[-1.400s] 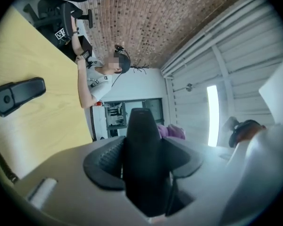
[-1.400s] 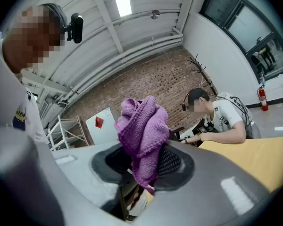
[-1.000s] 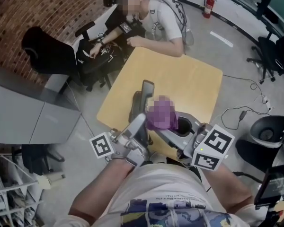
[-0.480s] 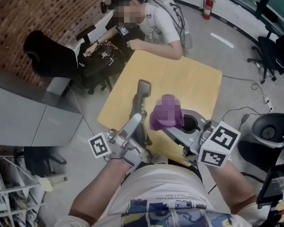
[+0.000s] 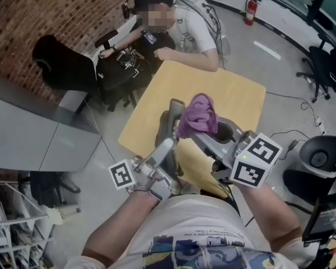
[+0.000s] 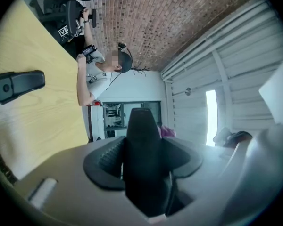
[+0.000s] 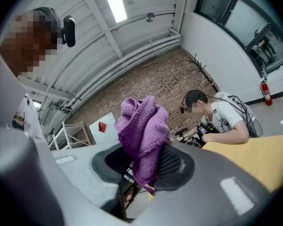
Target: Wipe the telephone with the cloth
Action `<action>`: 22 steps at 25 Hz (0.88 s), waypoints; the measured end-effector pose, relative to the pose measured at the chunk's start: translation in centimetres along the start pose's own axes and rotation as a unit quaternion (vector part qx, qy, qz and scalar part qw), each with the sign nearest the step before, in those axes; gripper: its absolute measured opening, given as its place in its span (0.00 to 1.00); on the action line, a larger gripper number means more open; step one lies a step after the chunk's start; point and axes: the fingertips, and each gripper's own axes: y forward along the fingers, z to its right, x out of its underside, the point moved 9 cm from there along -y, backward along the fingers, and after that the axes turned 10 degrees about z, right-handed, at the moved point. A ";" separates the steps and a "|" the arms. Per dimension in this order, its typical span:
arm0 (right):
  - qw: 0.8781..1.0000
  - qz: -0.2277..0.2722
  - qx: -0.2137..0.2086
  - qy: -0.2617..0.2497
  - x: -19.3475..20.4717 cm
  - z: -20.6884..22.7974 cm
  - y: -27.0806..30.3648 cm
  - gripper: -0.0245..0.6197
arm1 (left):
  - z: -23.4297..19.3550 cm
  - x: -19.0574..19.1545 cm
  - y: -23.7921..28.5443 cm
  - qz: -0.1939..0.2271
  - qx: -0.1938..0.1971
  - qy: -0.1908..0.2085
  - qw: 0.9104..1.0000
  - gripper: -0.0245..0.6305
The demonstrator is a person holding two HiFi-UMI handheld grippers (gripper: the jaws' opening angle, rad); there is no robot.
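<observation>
Handset (image 6: 141,126) of telephone clamped between jaws of left gripper (image 6: 142,158), upright above near edge of table (image 5: 235,94). Purple cloth (image 7: 142,124) pinched in right gripper (image 7: 144,165), bunched just beside handset's upper end, on its right.

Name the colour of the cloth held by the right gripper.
Purple, a knitted cloth; shows best in the right gripper view.

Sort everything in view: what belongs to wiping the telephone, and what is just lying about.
For the job:
purple cloth
telephone handset

Just lying about:
fire extinguisher
black office chair
floor cable
</observation>
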 end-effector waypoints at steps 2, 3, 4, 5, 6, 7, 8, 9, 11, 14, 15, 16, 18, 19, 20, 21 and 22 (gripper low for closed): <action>1.000 -0.013 -0.009 0.006 0.9 -0.5 0.2 0.23 | 0.0 -0.2 0.0 0.001 -0.001 0.000 1.000 0.42; 1.000 -0.019 -0.014 0.009 1.3 -0.7 0.2 0.23 | 0.0 -0.3 0.0 0.002 0.000 -0.001 1.000 0.42; 0.999 -0.024 -0.019 0.010 1.7 -1.0 0.2 0.23 | 0.0 -0.4 0.1 0.003 0.001 -0.001 1.000 0.42; 0.999 -0.029 -0.022 0.010 2.0 -1.3 0.1 0.23 | 0.0 -0.6 0.1 0.005 0.001 -0.002 1.000 0.42; 0.999 -0.034 -0.026 0.011 2.3 -1.5 0.0 0.23 | 0.0 -0.7 0.1 0.007 0.002 -0.002 1.000 0.42; 0.999 -0.039 -0.029 0.014 2.6 -1.8 -0.2 0.23 | 0.0 -0.8 0.1 0.009 0.004 -0.003 1.000 0.42; 0.998 -0.044 -0.033 0.016 2.9 -2.2 -0.3 0.23 | 0.0 -1.0 0.0 0.011 0.005 -0.004 1.000 0.42; 0.998 -0.048 -0.038 0.019 3.3 -2.6 -0.5 0.23 | 0.0 -1.2 -0.1 0.013 0.006 -0.005 1.000 0.42; 0.997 -0.057 -0.049 0.023 3.8 -3.5 -0.8 0.23 | 0.1 -1.6 -0.1 0.016 0.009 -0.004 1.000 0.42; 0.995 -0.069 -0.066 0.029 4.5 -4.6 -1.2 0.23 | 0.2 -2.0 -0.1 0.016 0.012 -0.004 1.000 0.42; 0.994 -0.073 -0.070 0.029 4.7 -4.8 -1.3 0.23 | 0.2 -2.1 -0.1 0.015 0.013 -0.004 1.000 0.42; 0.994 -0.077 -0.073 0.027 4.7 -4.9 -1.4 0.23 | 0.2 -2.2 -0.1 0.013 0.015 -0.004 1.000 0.42; 0.995 -0.074 -0.066 0.019 4.4 -4.5 -1.6 0.23 | 0.3 -2.2 -0.1 0.009 0.019 -0.008 1.000 0.42; 0.996 -0.067 -0.057 0.015 4.1 -4.2 -1.8 0.23 | 0.3 -2.1 -0.2 0.006 0.021 -0.011 1.000 0.42; 0.997 -0.059 -0.047 0.011 3.7 -3.7 -1.8 0.23 | 0.3 -1.9 -0.2 0.003 0.023 -0.014 1.000 0.42; 0.998 -0.050 -0.036 0.007 3.2 -3.2 -1.7 0.23 | 0.3 -1.7 -0.3 -0.001 0.025 -0.016 1.000 0.42; 0.999 -0.041 -0.026 0.004 2.8 -2.7 -1.6 0.23 | 0.3 -1.6 -0.3 -0.004 0.027 -0.018 0.999 0.42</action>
